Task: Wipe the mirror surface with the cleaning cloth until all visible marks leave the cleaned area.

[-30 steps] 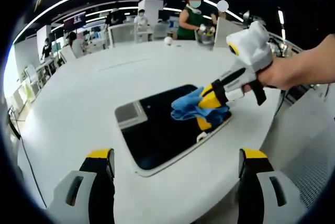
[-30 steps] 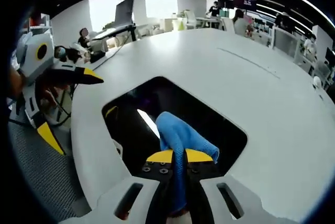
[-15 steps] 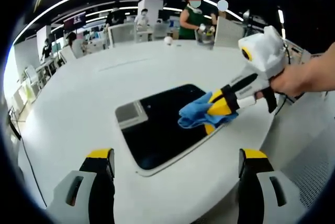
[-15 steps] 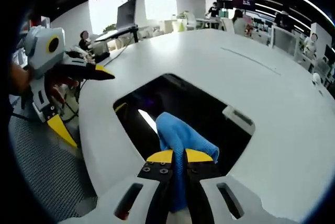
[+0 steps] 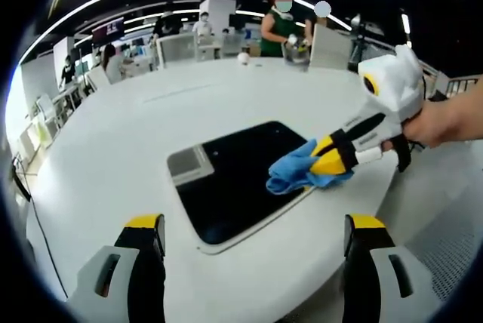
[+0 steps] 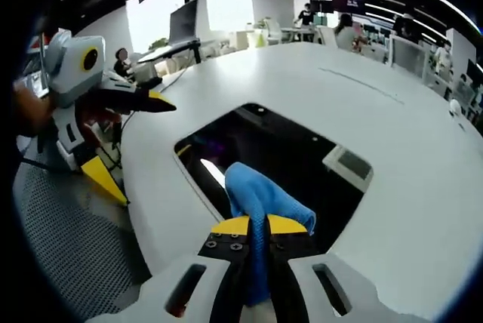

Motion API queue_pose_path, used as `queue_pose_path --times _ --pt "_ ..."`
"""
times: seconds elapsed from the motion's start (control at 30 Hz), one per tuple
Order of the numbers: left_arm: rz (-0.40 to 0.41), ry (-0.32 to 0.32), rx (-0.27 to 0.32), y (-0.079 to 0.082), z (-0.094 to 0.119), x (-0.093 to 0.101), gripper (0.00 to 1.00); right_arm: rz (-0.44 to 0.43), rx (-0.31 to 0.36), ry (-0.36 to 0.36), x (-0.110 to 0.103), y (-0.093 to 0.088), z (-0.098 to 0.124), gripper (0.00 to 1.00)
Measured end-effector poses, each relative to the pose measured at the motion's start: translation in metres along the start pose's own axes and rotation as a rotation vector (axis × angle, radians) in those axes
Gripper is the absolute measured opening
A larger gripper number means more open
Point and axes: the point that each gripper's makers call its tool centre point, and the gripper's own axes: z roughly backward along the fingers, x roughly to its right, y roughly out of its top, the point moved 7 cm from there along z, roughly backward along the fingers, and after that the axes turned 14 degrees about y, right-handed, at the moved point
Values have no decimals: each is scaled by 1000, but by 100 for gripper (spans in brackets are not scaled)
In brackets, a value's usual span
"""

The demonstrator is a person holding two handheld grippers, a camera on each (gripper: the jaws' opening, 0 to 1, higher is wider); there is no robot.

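A dark rectangular mirror [image 5: 238, 176] with a white frame lies flat on the white table [image 5: 113, 134]. In the left gripper view my right gripper [image 5: 323, 166] comes in from the right, shut on a blue cleaning cloth [image 5: 296, 176] that rests on the mirror's right edge. My left gripper [image 5: 253, 240] is open, its two yellow-tipped jaws wide apart near the table's front edge. In the right gripper view the blue cloth [image 6: 260, 202] is pinched between my jaws [image 6: 258, 226] over the mirror [image 6: 272, 164], and the left gripper [image 6: 106, 130] hangs at the left, past the table edge.
A small grey tab [image 5: 189, 163] sits at the mirror's left end. Several people [image 5: 281, 29] and desks stand behind the table's far edge, with a small white object [image 5: 242, 57] there. Grey floor [image 6: 68, 240] lies beyond the table edge.
My right gripper has dragged the blue cloth rightward across the mirror to its right edge. The left gripper has stayed in place.
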Motion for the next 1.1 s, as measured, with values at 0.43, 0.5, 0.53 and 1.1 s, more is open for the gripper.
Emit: queue_pose_path --times 0.43,0.5,0.53,1.1 --pt "27 -1 19 3 1 -1 99 2 -2 4 -2 0 1 2" --pt "34 -1 25 4 1 -1 99 1 -1 3 -3 -1 1 2" --pt "39 -4 24 4 1 -1 99 5 -2 3 -3 -1 1 2" --pt "75 2 16 3 2 -3 99 26 -11 16 -2 0 1 2"
